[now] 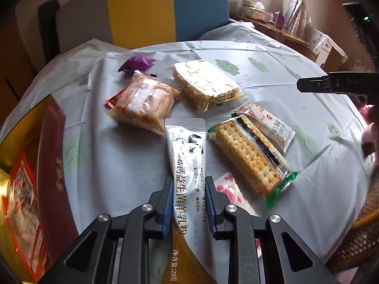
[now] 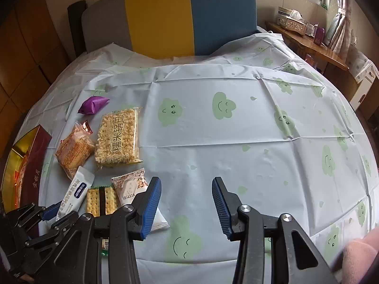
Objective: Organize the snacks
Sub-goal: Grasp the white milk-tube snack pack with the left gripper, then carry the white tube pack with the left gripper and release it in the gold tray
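Observation:
My left gripper [image 1: 188, 184] is shut on a white stick sachet of milk powder [image 1: 187, 156], held just above the table; it also shows in the right wrist view [image 2: 77, 190]. Around it lie a cracker pack with green ends [image 1: 248, 156], a small beige packet [image 1: 267, 125], a rice-crisp pack [image 1: 206, 82], an orange biscuit pack [image 1: 144, 101], a purple candy [image 1: 137, 63] and a pink packet [image 1: 229, 189]. My right gripper [image 2: 186, 189] is open and empty over bare tablecloth, right of the snacks.
A dark red and gold gift box [image 1: 30, 165] with a packet inside stands at the table's left edge. The round table has a pale blue cloth with green clouds [image 2: 236, 153]. A chair back [image 2: 165, 16] stands behind it. A wicker chair [image 1: 360, 236] is at right.

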Demonstrator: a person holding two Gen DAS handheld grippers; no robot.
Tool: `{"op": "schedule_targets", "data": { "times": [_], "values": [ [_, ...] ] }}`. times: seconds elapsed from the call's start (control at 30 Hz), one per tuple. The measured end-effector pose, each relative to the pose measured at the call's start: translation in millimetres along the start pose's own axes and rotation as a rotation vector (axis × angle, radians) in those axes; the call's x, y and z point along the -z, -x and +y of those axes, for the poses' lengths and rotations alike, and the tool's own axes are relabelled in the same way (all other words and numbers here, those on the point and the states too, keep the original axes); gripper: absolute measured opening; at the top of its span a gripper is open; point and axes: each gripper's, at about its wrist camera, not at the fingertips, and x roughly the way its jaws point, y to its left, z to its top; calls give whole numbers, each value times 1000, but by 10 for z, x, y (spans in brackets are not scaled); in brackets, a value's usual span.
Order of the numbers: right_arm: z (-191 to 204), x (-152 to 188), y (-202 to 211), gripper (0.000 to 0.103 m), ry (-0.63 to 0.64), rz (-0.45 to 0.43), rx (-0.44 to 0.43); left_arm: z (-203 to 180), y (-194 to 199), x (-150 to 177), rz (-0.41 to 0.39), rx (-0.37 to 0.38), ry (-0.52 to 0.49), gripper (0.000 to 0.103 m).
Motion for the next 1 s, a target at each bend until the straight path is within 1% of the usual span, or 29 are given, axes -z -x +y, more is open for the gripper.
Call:
{"op": "schedule_targets", "data": {
  "times": [0.07,0.17,0.27,0.37,0.4,0.5,0.63,0.73,0.87,1.0],
  "values": [
    [13,9,-18,45,7,8,6,29,23,109,3,-24,16,26],
    [24,24,-50,45,14,24,13,59,33,229,-27,-37,25,29],
    [43,41,-76,45,24,36,22,77,31,250,-32,-30,34,30],
    [62,56,-96,45,29,49,23,50,33,277,-49,-40,9,30],
    [76,60,-90,45,30,49,2,50,35,280,-54,-40,11,30],
    [212,75,-64,45,64,59,-112,58,44,299,-63,-37,17,29],
    [460,146,-96,45,161,90,-156,55,43,309,-76,-36,17,29],
    [544,190,-140,45,202,107,-144,57,51,322,-83,-37,19,29],
    [463,173,-219,45,180,121,-87,58,65,342,-91,-35,27,29],
    [430,168,-279,47,171,148,-93,75,71,350,-95,-26,39,29]
  ]
}}
